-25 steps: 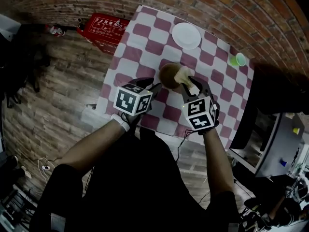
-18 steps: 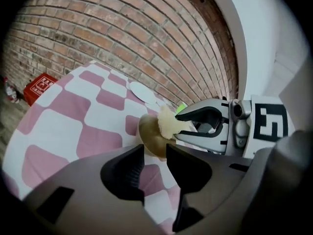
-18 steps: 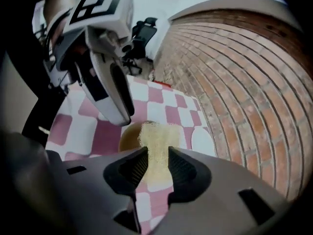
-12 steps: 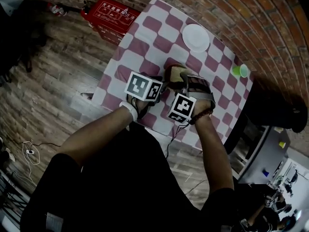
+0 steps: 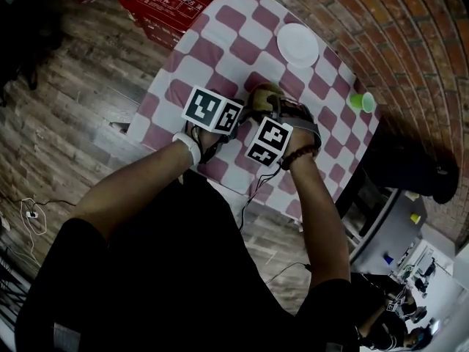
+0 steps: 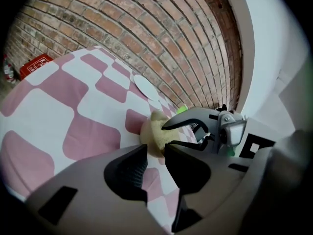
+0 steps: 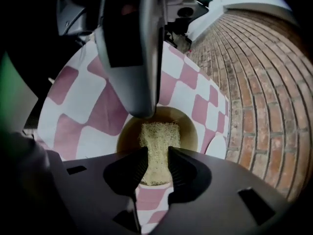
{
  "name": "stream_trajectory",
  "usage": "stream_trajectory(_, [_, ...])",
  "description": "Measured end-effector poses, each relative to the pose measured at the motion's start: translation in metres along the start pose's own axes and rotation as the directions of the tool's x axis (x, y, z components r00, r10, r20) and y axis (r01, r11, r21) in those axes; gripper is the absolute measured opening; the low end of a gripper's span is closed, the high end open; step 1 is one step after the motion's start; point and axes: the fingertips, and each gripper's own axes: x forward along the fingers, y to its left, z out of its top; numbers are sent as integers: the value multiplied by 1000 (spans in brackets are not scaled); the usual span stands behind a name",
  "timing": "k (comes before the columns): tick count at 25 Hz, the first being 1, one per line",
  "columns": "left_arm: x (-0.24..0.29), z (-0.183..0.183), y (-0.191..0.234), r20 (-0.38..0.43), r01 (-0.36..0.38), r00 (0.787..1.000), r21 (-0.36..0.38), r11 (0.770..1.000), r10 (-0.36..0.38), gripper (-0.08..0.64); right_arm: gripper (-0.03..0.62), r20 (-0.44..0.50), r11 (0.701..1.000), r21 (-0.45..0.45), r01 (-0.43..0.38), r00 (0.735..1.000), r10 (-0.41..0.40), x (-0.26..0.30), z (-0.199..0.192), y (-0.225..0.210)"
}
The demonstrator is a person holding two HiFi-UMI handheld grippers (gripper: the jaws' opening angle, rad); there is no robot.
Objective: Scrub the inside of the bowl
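Observation:
A brown bowl (image 5: pixel 258 96) stands on the checked tablecloth (image 5: pixel 220 31). My left gripper (image 5: pixel 244 114) reaches it from the left. In the left gripper view its jaws stand a narrow gap apart with the bowl's (image 6: pixel 145 131) near rim between the tips. They have just been closing on it. One left finger (image 7: pixel 132 58) comes down onto the rim in the right gripper view. My right gripper (image 7: pixel 157 163) points steeply down, shut on a yellow scrub sponge (image 7: pixel 157 148). The sponge's free end lies inside the bowl (image 7: pixel 188 129).
A white plate (image 5: pixel 297 45) lies further back on the table and a green cup (image 5: pixel 362 101) stands near its right edge. A red box (image 5: pixel 165 6) sits on the wooden floor to the left. A brick wall runs behind the table.
Both grippers have sunk toward the table with the bowl and sponge. The right gripper has rolled, and its marker cube now sits close beside the left one.

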Motion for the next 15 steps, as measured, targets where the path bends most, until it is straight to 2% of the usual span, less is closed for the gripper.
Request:
stream_trajectory(3, [1,3,2,5,-6,1000,0,1000,6,91,138,25,987,137,-88,996,86,4,5,4])
stream_trajectory(6, [2,3,4,4,-13,1000,-5,1000,13,82,138,23,971,204,-126,992,124,9,7,3])
stream_trajectory(8, [4,4,4,4,-13,1000,-5,1000,13,75,138,38,950,269,-158,987,154,13,8,3])
stream_trajectory(12, [6,6,4,5,-9,1000,-7,1000,9,74,138,118,875,421,-238,971,207,14,8,1])
stream_trajectory(15, [7,7,4,5,-5,1000,-10,1000,5,74,138,184,800,520,-298,954,237,13,8,2])
